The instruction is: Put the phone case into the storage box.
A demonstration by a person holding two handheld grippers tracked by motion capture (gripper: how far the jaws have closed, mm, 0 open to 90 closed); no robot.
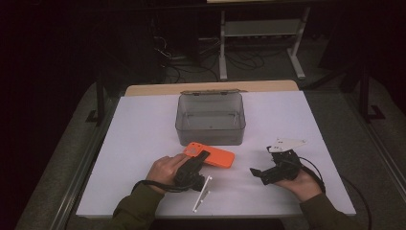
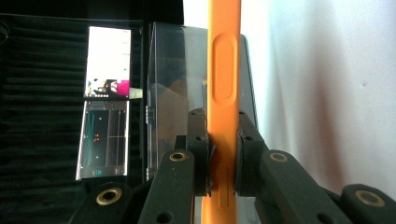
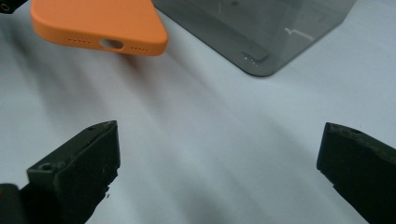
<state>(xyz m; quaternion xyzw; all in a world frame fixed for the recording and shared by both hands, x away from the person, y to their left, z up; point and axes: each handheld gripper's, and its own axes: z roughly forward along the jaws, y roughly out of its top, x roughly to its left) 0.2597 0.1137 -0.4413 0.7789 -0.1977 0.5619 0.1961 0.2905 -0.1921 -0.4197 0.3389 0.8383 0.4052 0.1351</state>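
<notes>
A: Item one, my left gripper (image 1: 198,160); state?

B: Jaws clamped on the orange phone case (image 1: 212,155); in the left gripper view the pads press on its two long edges, side button facing the camera; the case is carried edge-gripped, on the near side of the grey plastic box (image 1: 210,120), just beside its front wall, not inside it.

A: Item two, my right gripper (image 1: 261,165)?

B: Jaws wide apart, nothing between them; in the right gripper view both black jaws stand over bare white table (image 1: 143,124); it sits to the right of the box's near corner, well apart from the box, pointed toward the case's open end.

A: Item three, the box itself?

B: Lidless, translucent, apparently empty; open side up; no obstruction over its mouth.

A: Step in hand, as I judge it?

B: Carrying the case toward the box; not yet deposited.

A: Next move, requirements?

B: Likely a lift over the box's near wall, then a release above its floor; the case must clear the rim before my left jaws part; the right may stay off or steady the box.
</notes>
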